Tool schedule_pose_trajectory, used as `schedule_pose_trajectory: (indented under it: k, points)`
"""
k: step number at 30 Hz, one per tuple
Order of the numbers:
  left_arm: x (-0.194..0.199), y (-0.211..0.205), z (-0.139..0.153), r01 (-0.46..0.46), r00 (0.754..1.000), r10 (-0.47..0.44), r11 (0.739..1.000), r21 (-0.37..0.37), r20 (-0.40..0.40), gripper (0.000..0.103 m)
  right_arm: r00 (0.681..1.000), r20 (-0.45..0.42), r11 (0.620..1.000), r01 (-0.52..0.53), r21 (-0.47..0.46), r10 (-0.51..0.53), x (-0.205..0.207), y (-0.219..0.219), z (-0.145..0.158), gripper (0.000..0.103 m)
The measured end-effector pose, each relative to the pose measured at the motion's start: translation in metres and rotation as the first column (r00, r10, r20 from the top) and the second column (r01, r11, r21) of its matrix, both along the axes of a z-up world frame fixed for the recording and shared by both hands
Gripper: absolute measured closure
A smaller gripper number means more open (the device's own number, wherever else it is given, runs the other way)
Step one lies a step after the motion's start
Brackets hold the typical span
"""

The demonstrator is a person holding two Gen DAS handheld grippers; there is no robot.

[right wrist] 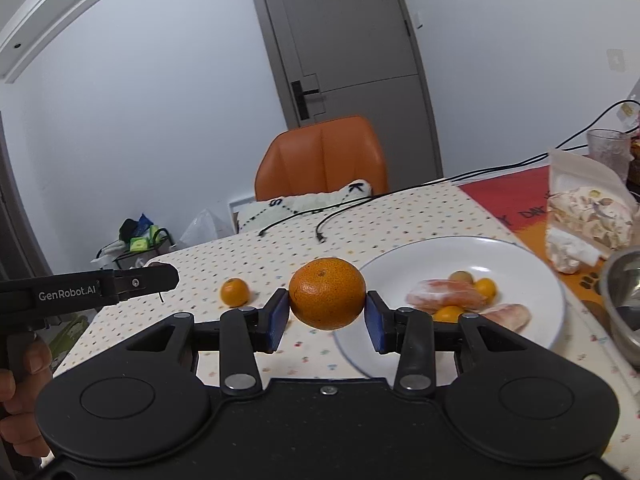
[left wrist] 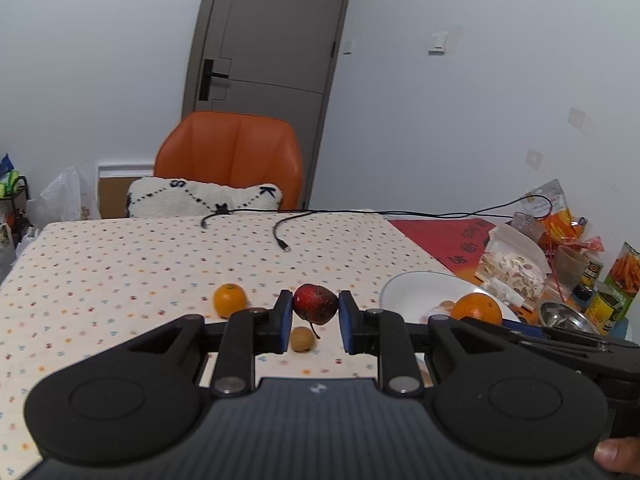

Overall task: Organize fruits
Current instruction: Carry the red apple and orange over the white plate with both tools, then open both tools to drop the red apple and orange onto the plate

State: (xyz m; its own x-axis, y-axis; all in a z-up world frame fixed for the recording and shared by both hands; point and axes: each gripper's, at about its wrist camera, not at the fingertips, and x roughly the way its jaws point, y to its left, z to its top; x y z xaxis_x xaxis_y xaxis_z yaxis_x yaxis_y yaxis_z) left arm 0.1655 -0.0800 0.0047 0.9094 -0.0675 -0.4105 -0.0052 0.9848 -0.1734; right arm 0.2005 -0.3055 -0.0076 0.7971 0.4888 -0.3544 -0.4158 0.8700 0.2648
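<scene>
My left gripper (left wrist: 315, 307) is shut on a dark red speckled fruit (left wrist: 316, 300), which hangs above the dotted tablecloth with its stem pointing down. Under it on the cloth lies a small brown longan (left wrist: 301, 339). To the left sits a small orange (left wrist: 229, 299) (right wrist: 235, 292). My right gripper (right wrist: 327, 312) is shut on a large orange (right wrist: 327, 292) (left wrist: 476, 309), held just left of the near rim of a white plate (right wrist: 440, 248) (left wrist: 412, 284). On the plate lie peeled citrus segments (right wrist: 448, 300), kumquats (right wrist: 485, 286) and a longan. The left gripper's side (right wrist: 152, 276) shows at far left.
Black cables (left wrist: 280, 236) trail across the far table. A clear snack bag (right wrist: 588, 216), a metal bowl (right wrist: 624, 304), cans (left wrist: 604, 304) and packets crowd the right side on a red mat. An orange chair (left wrist: 228, 156) with a cushion stands behind the table.
</scene>
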Motion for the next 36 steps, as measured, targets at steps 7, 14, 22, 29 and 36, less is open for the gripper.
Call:
schedule_pose_trajectory:
  k: [7,14,22,29,36]
  points:
    - [0.012,-0.02,0.0,0.044,0.999,-0.044,0.999,-0.005,-0.009,0.08,0.999,-0.011,0.999,0.05,0.005,-0.05,0.006,-0.024,-0.004,0.064]
    - [0.024,-0.036,-0.002,0.077,0.997,-0.077,0.997,-0.006,-0.017,0.08,0.995,-0.016,0.995,0.097,0.014,-0.097,0.011,-0.047,-0.006,0.064]
    - [0.037,-0.052,-0.009,0.113,0.993,-0.113,0.994,-0.006,-0.034,0.08,0.992,-0.03,0.992,0.123,0.014,-0.122,0.017,-0.062,-0.011,0.064]
    - [0.048,-0.067,-0.017,0.149,0.987,-0.15,0.989,-0.009,-0.053,0.08,0.991,-0.05,0.992,0.124,0.012,-0.123,0.02,-0.066,-0.018,0.064]
    - [0.06,-0.077,-0.027,0.174,0.982,-0.175,0.984,-0.024,-0.074,0.08,0.993,-0.066,0.995,0.1,0.008,-0.099,0.021,-0.061,-0.024,0.064]
